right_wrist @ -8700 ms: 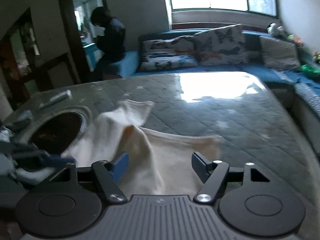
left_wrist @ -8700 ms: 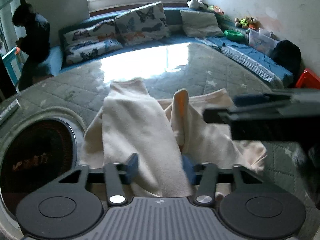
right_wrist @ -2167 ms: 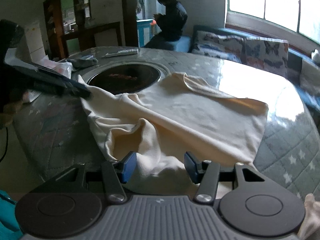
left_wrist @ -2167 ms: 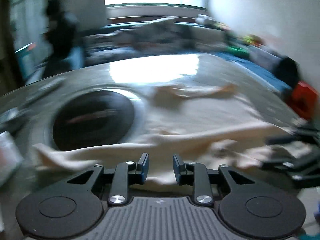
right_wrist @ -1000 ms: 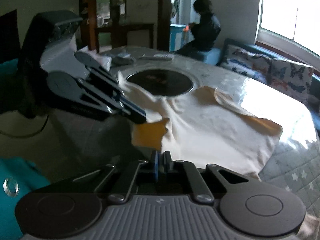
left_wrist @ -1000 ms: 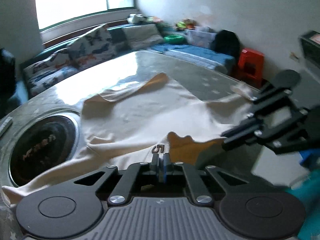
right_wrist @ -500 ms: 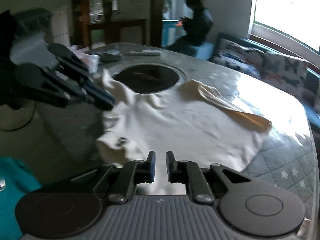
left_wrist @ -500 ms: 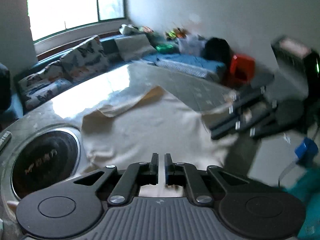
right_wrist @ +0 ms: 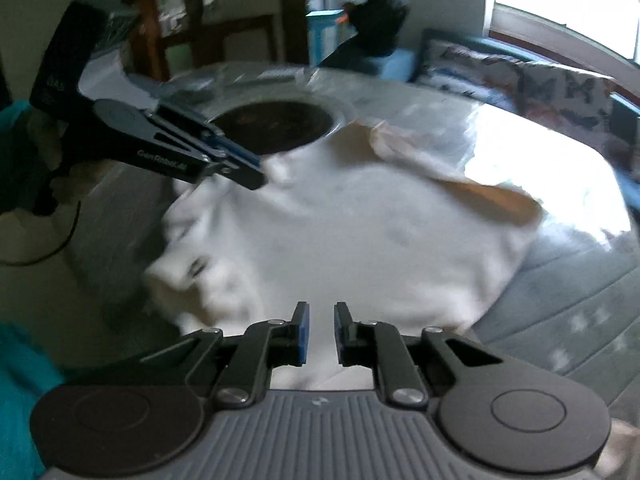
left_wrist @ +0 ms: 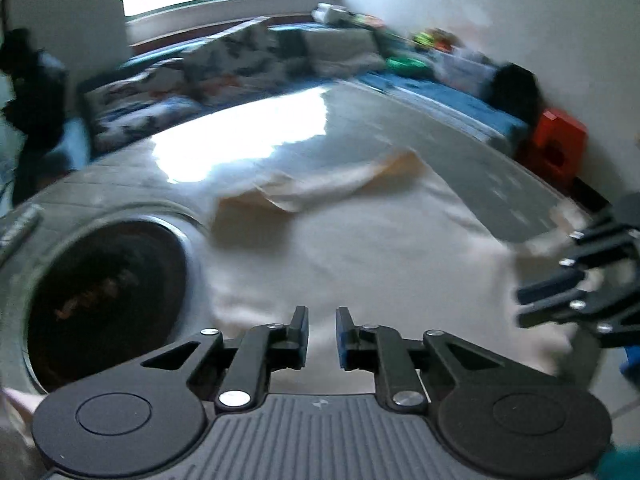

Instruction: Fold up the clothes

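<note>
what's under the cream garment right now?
The cream garment lies spread on the grey quilted table cover, with one edge beside the dark round inset. Whatever lies beneath its middle is covered.

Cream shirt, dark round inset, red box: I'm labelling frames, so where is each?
cream shirt [right_wrist: 360,248], right wrist view, middle of the cloth.
dark round inset [left_wrist: 100,300], left wrist view, its centre.
red box [left_wrist: 560,144], left wrist view, front face.

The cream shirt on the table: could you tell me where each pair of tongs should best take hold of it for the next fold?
Probably at the near hem of the cream shirt, one corner each. It lies spread flat on the table, with this edge draped over the rim right below both open tongs, the left tongs and right tongs, so they can come in low from the near side.
</note>
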`<state>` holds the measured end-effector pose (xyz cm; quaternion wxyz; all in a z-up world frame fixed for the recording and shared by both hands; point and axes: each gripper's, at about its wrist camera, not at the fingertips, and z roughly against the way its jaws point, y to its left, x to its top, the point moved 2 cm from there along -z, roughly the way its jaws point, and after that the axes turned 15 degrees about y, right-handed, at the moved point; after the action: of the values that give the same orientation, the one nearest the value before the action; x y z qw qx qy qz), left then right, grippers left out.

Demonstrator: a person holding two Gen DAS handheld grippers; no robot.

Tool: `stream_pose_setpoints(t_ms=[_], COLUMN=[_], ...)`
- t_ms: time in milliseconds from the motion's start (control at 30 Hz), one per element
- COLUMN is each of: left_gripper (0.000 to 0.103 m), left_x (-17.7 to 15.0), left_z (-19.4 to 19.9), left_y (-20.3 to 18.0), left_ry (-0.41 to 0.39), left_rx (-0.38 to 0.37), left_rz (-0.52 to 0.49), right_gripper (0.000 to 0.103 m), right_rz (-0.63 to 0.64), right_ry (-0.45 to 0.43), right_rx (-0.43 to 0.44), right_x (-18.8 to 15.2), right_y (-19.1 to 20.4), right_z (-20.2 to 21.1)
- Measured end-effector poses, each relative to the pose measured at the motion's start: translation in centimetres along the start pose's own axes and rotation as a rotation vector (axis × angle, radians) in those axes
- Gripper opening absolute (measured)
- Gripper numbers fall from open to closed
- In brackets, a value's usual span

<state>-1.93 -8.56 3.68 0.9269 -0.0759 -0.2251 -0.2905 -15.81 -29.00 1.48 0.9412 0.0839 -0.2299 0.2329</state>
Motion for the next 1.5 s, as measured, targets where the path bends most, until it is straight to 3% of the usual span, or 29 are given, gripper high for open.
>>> stream_pose_setpoints(t_ms=[233,433,500,567,700,1000,1133,1333,1467,1500], left_gripper=[0.016,0.017,0.026,0.038,0.039,0.039,0.053,0.051,0.021,0.019], left_x=[5.8,9.5,10.4,11.2,12.1,10.5,10.1,9.6,9.2,9.2], left_z=[-1.0,-4.2,-5.4,-6.6,-8.6,-8.4,-8.1,-8.1,-7.8,-7.7], left_y=[5.5,9.2,9.6,9.8,9.8,6.3,5.8,5.1,4.8,4.8], left_ry=[-0.027,-0.006,0.009,0.02,0.054,0.043,0.034,0.037,0.031,0.031], left_rx=[0.087,0.05,0.035,0.049,0.039,-0.015,-0.01,-0.039,-0.07,-0.08], left_rz=[0.184,0.303,0.32,0.321,0.314,0.146,0.11,0.044,0.015,0.013], right_gripper=[0.023,0.023,0.026,0.028,0.029,0.036,0.037,0.037,0.037,0.037], right_rz=[-0.113,-0.217,-0.246,-0.269,-0.303,-0.328,-0.344,-0.351,-0.349,-0.348], right_ry=[-0.043,-0.033,-0.03,-0.03,-0.033,-0.032,-0.033,-0.027,-0.029,-0.029], right_rx=[-0.094,-0.137,-0.133,-0.13,-0.119,-0.095,-0.087,-0.088,-0.091,-0.092], right_x=[4.4,6.5,7.0,7.3,7.7,7.7,7.5,7.1,7.1,7.1], right_y=[-7.3,-13.4,-14.8,-15.8,-17.2,-18.5,-18.8,-19.0,-19.0,-19.0], right_z=[-0.4,-3.2,-4.0,-4.7,-6.0,-7.5,-7.7,-8.0,-8.0,-8.0])
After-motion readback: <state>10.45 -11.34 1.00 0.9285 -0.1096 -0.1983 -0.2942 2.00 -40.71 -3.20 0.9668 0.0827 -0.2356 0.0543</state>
